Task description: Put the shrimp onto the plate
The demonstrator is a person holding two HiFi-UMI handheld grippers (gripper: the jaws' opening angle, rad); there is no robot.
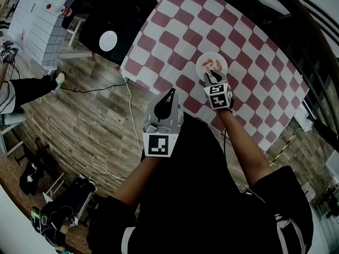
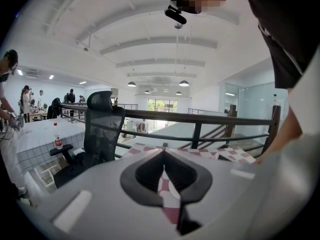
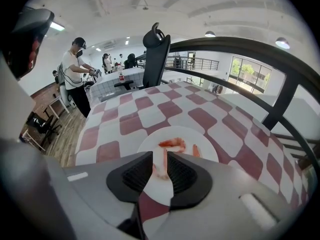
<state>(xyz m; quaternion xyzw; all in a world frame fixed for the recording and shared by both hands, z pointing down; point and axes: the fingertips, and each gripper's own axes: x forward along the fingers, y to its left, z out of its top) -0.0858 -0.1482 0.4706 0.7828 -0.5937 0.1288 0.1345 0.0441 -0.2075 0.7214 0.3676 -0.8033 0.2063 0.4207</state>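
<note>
Shrimp [image 3: 172, 144]: pale pink with a red curled end and a red smear at the other. Its straight part runs between the right gripper's [image 3: 160, 157] narrowly parted jaws, which pinch it. The curl lies just ahead of them on the white plate [image 3: 205, 140]. The left gripper's [image 2: 163, 156] jaws meet, empty.

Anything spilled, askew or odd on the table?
Nothing stands out. The plate sits flat on the checked cloth with two shrimp on it. The right tongs hold a third shrimp just over it. No spill shows. The left tongs are shut and empty.
</note>
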